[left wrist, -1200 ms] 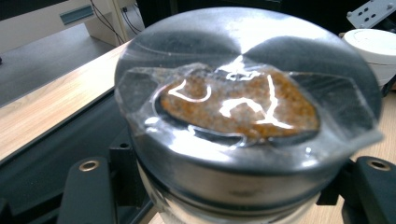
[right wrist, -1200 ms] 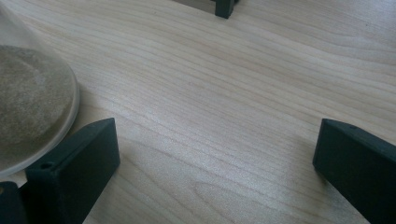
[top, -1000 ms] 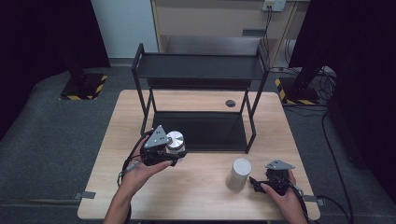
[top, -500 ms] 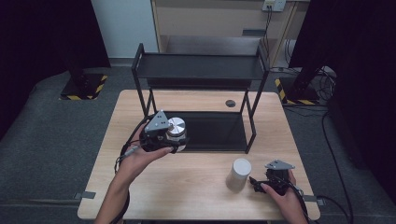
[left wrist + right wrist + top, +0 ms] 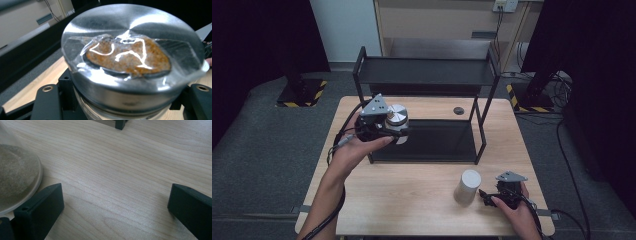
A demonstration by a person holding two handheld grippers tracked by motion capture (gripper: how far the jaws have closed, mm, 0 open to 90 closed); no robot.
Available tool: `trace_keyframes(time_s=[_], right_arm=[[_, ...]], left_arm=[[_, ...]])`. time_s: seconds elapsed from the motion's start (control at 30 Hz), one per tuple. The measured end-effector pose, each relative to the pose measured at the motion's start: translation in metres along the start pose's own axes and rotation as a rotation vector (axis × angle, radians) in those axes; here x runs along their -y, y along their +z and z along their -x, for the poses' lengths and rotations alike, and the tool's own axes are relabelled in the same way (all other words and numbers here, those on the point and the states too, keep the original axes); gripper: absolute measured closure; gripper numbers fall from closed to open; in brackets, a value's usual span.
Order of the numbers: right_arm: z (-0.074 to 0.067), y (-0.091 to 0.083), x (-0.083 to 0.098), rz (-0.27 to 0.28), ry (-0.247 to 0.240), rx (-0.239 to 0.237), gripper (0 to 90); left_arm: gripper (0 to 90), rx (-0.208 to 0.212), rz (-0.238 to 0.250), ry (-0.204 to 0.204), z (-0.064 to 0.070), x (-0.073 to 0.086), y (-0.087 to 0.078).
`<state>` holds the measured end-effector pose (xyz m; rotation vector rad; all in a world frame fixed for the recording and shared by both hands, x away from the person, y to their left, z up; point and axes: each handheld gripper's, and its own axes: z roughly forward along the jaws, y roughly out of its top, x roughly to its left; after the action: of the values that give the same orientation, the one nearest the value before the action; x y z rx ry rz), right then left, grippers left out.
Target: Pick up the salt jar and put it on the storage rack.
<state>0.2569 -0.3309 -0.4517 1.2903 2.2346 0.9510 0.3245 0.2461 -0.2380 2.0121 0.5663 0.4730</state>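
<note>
While the right tongs (image 5: pixel 484 196) rest open, the left tongs (image 5: pixel 398 131) clamp the steel-lidded jar (image 5: pixel 396 116).

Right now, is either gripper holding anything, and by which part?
The left gripper holds a metal-lidded jar, clamped on its sides just under the lid. The right gripper stands open over bare table, holding nothing.

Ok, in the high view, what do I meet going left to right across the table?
Left tongs shut on the metal-lidded jar → black hole in the tabletop → white cylinder → right tongs, open, resting on the table.
</note>
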Motion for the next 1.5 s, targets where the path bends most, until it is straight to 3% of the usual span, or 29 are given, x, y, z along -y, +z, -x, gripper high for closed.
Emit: trace_keyframes(time_s=[0.33, 0.6, 0.9, 1.13, 1.5], right_arm=[[0.0, 0.0, 0.0, 0.0, 0.001, 0.0, 1.3], [0.0, 0.0, 0.0, 0.001, 0.001, 0.0, 1.3], [0.0, 0.0, 0.0, 0.002, -0.003, -0.001, 1.4], [0.001, 0.0, 0.0, 0.002, -0.004, -0.003, 1.4], [0.001, 0.0, 0.0, 0.002, -0.005, -0.004, 1.4]], left_arm=[[30.1, -0.022, 0.009, 0.003, -0.007, -0.034, -0.011], [30.1, -0.008, 0.022, 0.008, -0.019, -0.052, -0.011], [30.1, -0.008, 0.022, 0.009, -0.024, -0.071, -0.014], [30.0, -0.028, 0.044, 0.01, -0.03, -0.09, -0.017], [30.0, -0.057, 0.039, 0.024, -0.041, -0.117, -0.013]])
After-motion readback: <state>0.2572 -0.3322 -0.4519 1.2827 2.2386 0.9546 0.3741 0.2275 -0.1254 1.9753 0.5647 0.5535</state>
